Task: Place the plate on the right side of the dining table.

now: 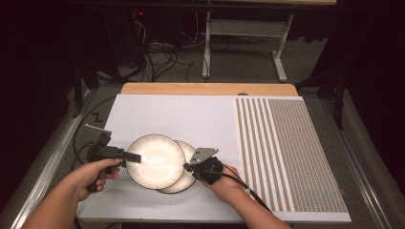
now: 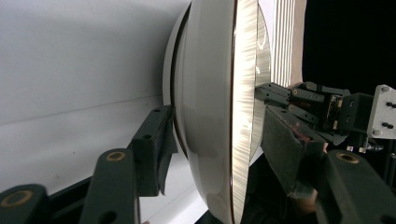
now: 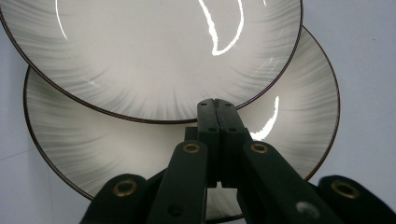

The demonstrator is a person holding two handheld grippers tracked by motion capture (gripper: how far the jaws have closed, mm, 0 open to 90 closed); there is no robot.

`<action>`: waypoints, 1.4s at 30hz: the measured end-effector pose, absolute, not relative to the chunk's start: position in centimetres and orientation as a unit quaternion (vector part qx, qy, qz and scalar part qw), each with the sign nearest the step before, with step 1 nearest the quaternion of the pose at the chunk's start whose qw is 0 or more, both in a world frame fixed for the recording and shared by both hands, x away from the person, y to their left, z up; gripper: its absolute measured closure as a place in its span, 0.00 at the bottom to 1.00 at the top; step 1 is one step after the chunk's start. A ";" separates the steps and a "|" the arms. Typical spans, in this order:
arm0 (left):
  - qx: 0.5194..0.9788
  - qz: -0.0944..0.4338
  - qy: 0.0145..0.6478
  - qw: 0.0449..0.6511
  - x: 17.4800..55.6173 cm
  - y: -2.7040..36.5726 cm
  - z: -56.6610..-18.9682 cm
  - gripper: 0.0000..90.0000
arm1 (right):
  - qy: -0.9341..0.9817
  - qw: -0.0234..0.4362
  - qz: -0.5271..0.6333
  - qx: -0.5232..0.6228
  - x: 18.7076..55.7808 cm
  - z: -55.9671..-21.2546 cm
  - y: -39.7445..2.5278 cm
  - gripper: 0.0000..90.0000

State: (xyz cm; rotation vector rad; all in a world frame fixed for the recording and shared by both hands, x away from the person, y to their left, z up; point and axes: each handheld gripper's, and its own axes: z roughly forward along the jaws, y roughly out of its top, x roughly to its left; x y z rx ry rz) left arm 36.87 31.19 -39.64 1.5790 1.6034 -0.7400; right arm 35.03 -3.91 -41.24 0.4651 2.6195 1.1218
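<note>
So there's a big white sheet covering most of the wooden table, with a striped, patterned mat taking up the right side. Two round plates sit at the near left of the sheet, overlapping. The upper plate lies to the left and partly on top of the lower plate, which pokes out on the right and near side.

The left gripper comes in from the left and has its jaws spread either side of the upper plate's left rim, one under, one over. In the left gripper view the pads look close to the rim, but I can't tell if they're actually pinching yet. The right gripper sits at the right, jaws pressed together with nothing between them, tips resting over the lower plate right at the upper plate's edge.

So the upper plate lies straight between the two claws, with the left one better placed for lifting it. I'd guess it's about to get lifted or slid. How much the plates overlap is hidden underneath.
</note>
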 end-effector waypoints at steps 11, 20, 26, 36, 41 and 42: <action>0.618 -0.279 0.640 0.362 37.1 30.8 -39.9 0.71 | 0.900 0.129 0.384 0.159 35.0 -41.2 -3.9 1.00; 0.617 -0.268 0.650 0.353 37.1 30.7 -40.0 0.80 | 0.901 0.130 0.383 0.159 35.0 -41.2 -3.9 1.00; 0.624 -0.260 0.648 0.350 37.0 30.8 -39.9 0.83 | 0.901 0.129 0.383 0.160 35.0 -41.2 -3.9 1.00; 0.629 -0.243 0.652 0.345 36.8 30.5 -39.7 0.87 | 0.900 0.131 0.384 0.159 35.0 -41.2 -3.8 1.00; 0.628 -0.243 0.653 0.347 36.9 30.5 -39.7 0.87 | 0.901 0.130 0.383 0.159 35.0 -41.2 -3.9 1.00; 0.628 -0.242 0.653 0.347 36.9 30.5 -39.7 0.88 | 0.901 0.129 0.382 0.160 35.0 -41.2 -3.9 1.00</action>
